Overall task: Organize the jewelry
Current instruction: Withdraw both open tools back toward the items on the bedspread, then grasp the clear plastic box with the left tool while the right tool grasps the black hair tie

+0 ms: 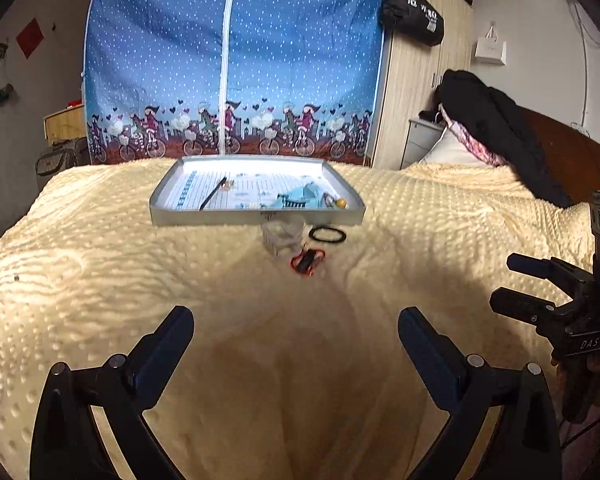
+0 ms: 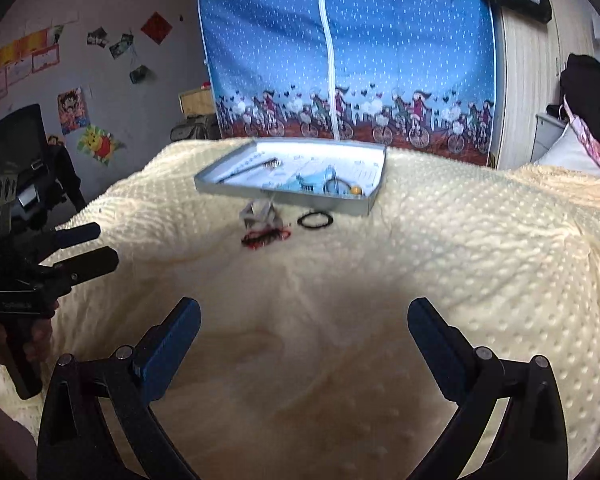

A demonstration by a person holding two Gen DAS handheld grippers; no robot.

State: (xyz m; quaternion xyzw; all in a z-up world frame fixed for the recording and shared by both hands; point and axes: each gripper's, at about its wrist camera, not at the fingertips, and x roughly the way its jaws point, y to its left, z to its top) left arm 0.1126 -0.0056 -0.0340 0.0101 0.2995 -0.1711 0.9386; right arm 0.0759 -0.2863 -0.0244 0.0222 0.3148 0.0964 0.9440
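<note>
Nearest my cameras are the two tools themselves: the left hand-held gripper (image 1: 296, 322) has its fingers spread wide over bare blanket and holds nothing; the right hand-held gripper (image 2: 304, 314) is spread wide too, equally empty, and shows at the right edge of the left view as a second black tool beside mine; both hover low over the near part of the bed (image 1: 100, 280), well apart from the jewelry.

The pieces lie straight ahead and far, slightly right of centre from the left tool; a red and black bracelet (image 1: 308, 262) is the nearest piece, its long axis running left to right across my line of approach; just behind it sits a small clear container (image 1: 282, 234); a black ring-shaped band (image 1: 327, 235) lies just to its right, flat on the blanket; beyond them the shallow tray (image 1: 256, 216) already holds a dark stick-like item, something pale blue and a yellow bead.

I judge both tools about equally distant; the band sits nearer the right one's line, the bracelet suits either.
</note>
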